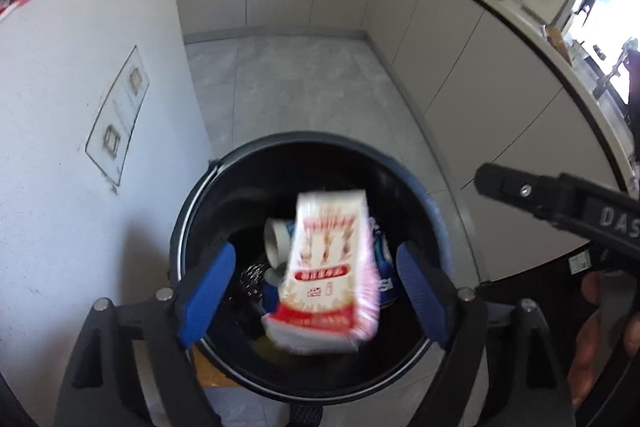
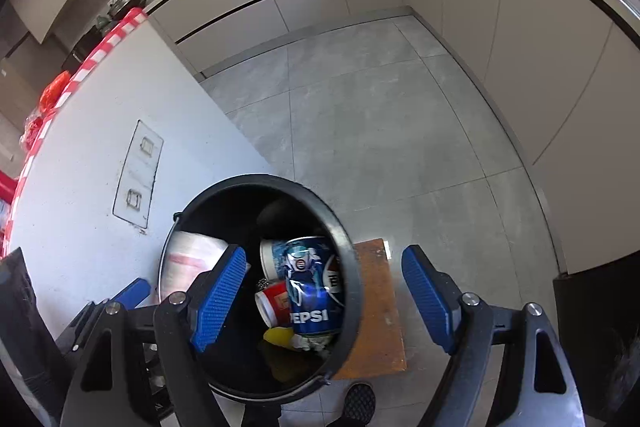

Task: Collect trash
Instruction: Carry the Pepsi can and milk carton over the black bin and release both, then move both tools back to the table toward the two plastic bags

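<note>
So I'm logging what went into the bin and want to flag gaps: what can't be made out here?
- Red-and-white carton, left wrist view: motion-blurred, print unreadable; whether it touches the left gripper pads is unclear.
- Bin bottom, both views: dark, covered by the Pepsi can and red cup.
- Yellow item, right wrist view: mostly hidden.

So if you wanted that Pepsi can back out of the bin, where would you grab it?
Probably across its round side wall, coming from above through the bin's open mouth. The Pepsi can lies tilted on other trash with its blue side facing up, so that side is the only part exposed for the gripper.
</note>
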